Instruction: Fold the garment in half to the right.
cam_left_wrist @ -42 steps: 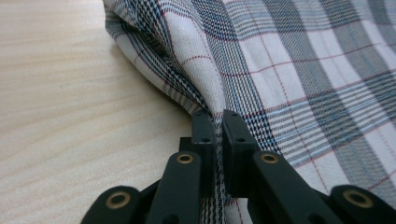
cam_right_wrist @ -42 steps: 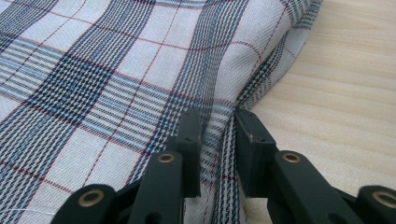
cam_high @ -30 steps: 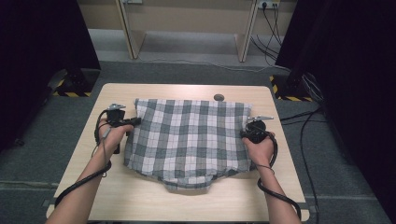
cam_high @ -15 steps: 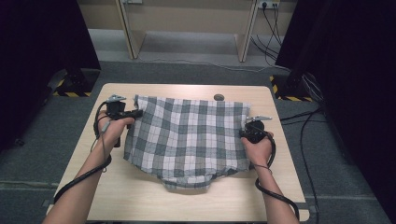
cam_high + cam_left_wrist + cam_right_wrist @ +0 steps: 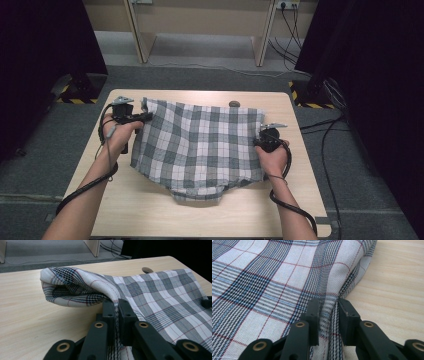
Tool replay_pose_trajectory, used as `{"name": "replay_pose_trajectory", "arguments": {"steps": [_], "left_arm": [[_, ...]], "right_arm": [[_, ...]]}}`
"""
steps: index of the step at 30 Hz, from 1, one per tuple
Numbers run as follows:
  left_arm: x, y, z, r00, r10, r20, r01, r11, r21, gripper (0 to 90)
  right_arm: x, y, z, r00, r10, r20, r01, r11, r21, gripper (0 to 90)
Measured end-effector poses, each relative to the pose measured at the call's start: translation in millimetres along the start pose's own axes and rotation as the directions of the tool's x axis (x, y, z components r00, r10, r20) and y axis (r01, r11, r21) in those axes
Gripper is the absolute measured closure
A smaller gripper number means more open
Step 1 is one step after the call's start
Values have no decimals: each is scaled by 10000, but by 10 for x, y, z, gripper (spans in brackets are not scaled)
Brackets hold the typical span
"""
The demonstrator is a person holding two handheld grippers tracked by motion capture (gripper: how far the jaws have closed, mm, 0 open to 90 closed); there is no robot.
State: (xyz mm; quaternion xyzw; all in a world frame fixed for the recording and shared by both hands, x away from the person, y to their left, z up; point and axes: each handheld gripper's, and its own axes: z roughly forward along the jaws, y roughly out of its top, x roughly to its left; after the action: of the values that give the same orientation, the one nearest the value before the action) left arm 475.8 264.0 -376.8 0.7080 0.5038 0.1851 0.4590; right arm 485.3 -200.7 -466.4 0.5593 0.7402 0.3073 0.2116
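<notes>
Our left gripper [image 5: 116, 312] pinches the checked cloth [image 5: 200, 145] at its raised edge, our right gripper [image 5: 328, 315] clamps the opposite edge on the table [image 5: 300, 200].

We see our left gripper [image 5: 117, 315] pinching a fold of the plaid cloth [image 5: 160, 300] tight between its black jaws. The cloth's edge lifts into a rolled hump above the wooden table [image 5: 30, 310], the rest lying flat beyond.
</notes>
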Motion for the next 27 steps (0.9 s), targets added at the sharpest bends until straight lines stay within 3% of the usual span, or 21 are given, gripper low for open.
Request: {"name": "replay_pose_trajectory", "arguments": {"steps": [27], "left_arm": [[1, 198, -157, 9995, 237, -223, -242, 9994, -235, 850]], "right_arm": [[229, 102, 123, 9999, -7, -113, 6, 10000, -56, 715]]}}
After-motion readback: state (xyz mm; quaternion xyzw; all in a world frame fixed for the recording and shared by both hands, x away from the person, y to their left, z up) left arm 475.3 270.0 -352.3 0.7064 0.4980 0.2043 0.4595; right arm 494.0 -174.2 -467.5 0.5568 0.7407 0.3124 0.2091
